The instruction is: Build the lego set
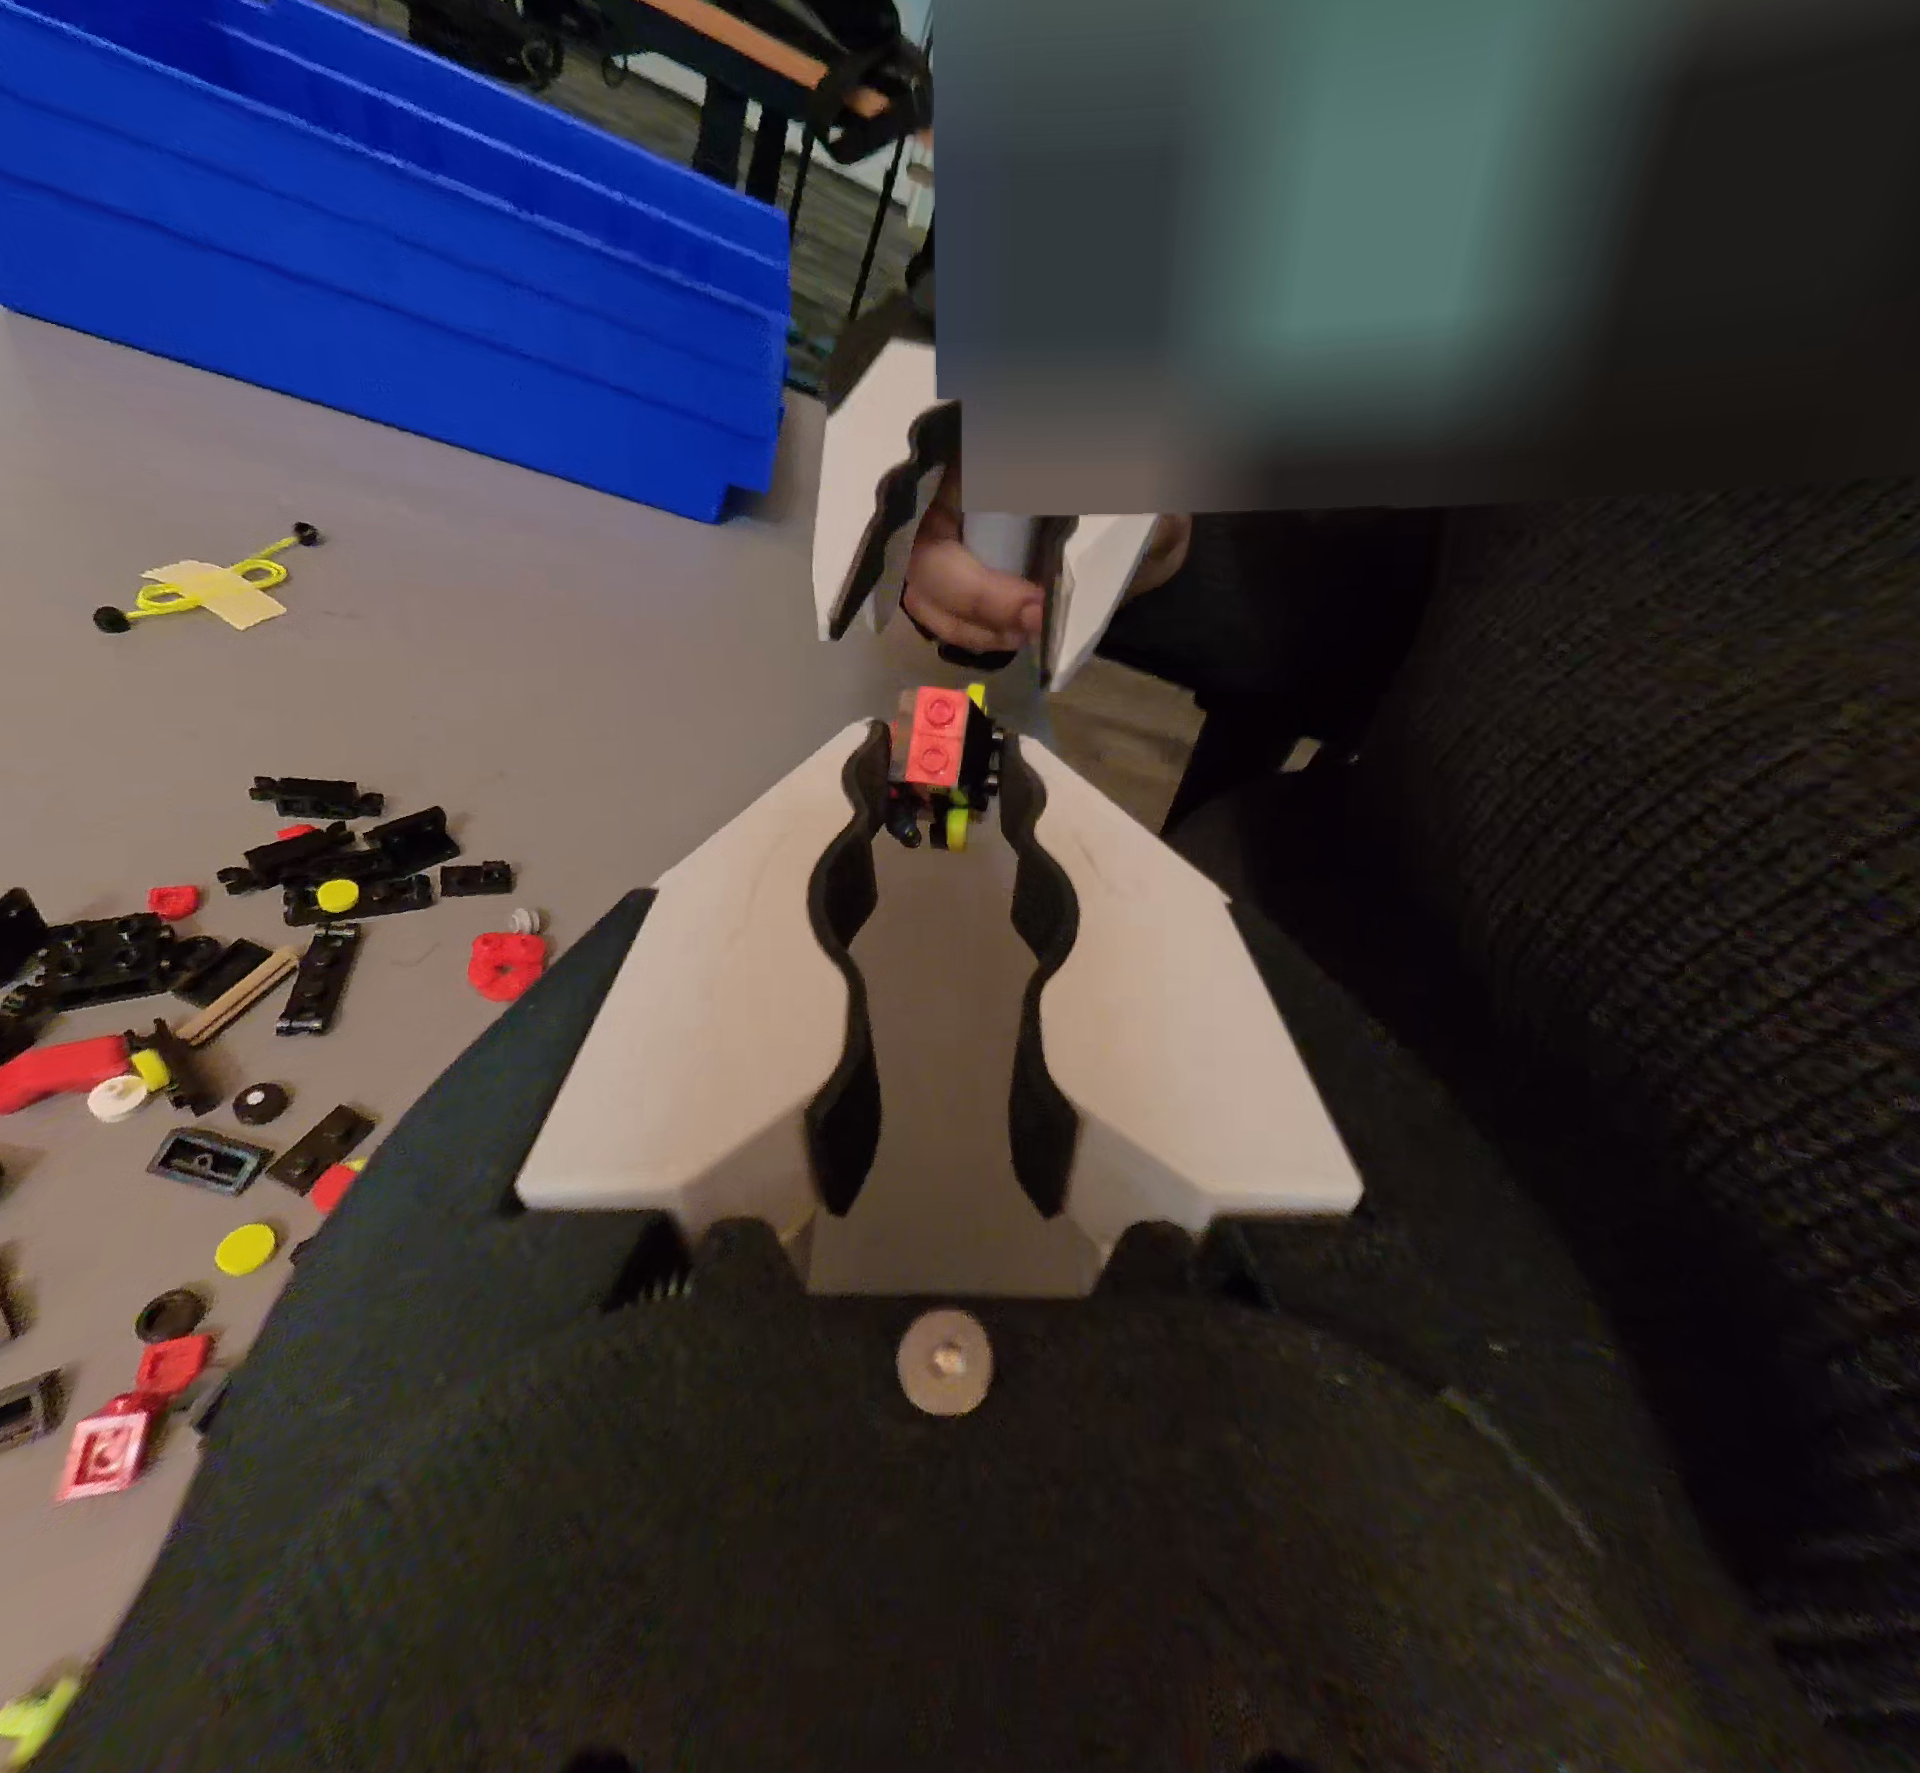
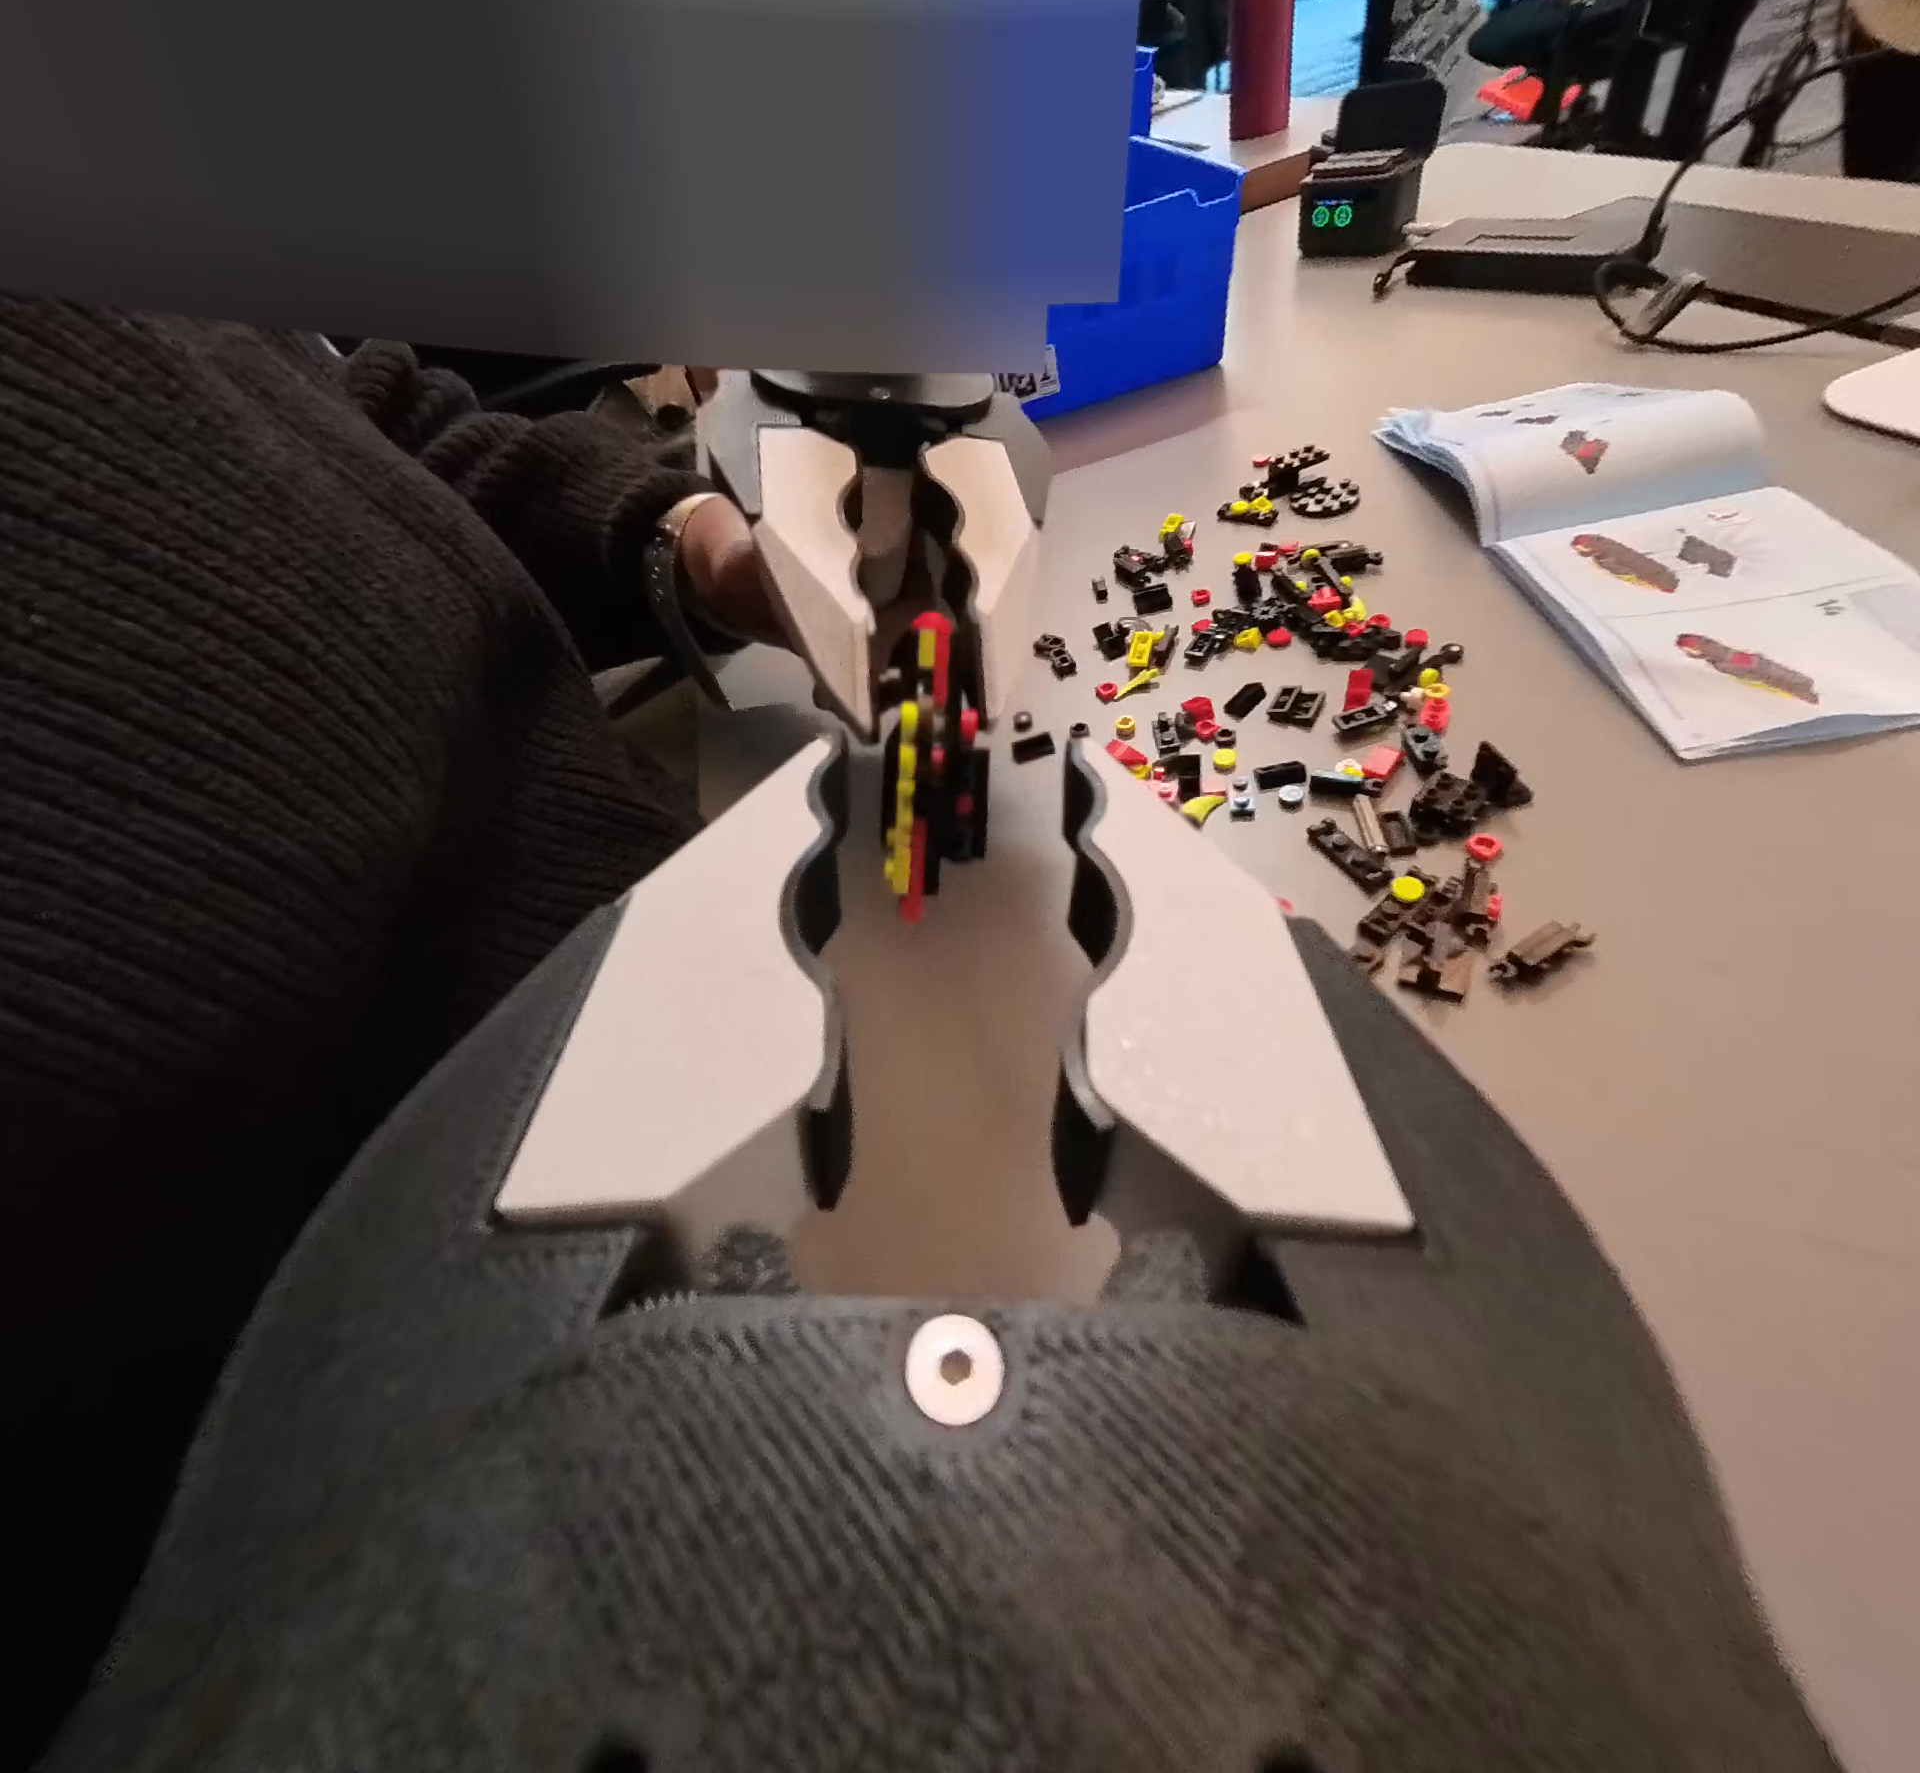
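My left gripper (image 1: 940, 767) fingers clamp the small red, black and yellow brick model (image 1: 940, 757); my right gripper (image 2: 951, 757) fingers stand open around it, touching nothing.

The left gripper (image 1: 940, 757) points forward with its black pads (image 1: 857, 788) pressed on a small red, black and yellow brick assembly (image 1: 940, 752). The right gripper (image 2: 951, 767) faces it from opposite, jaws spread wide, neither pad touching the assembly. Behind each gripper a hand (image 1: 966, 596) grips its handle, in a dark knit sleeve (image 2: 260, 632).
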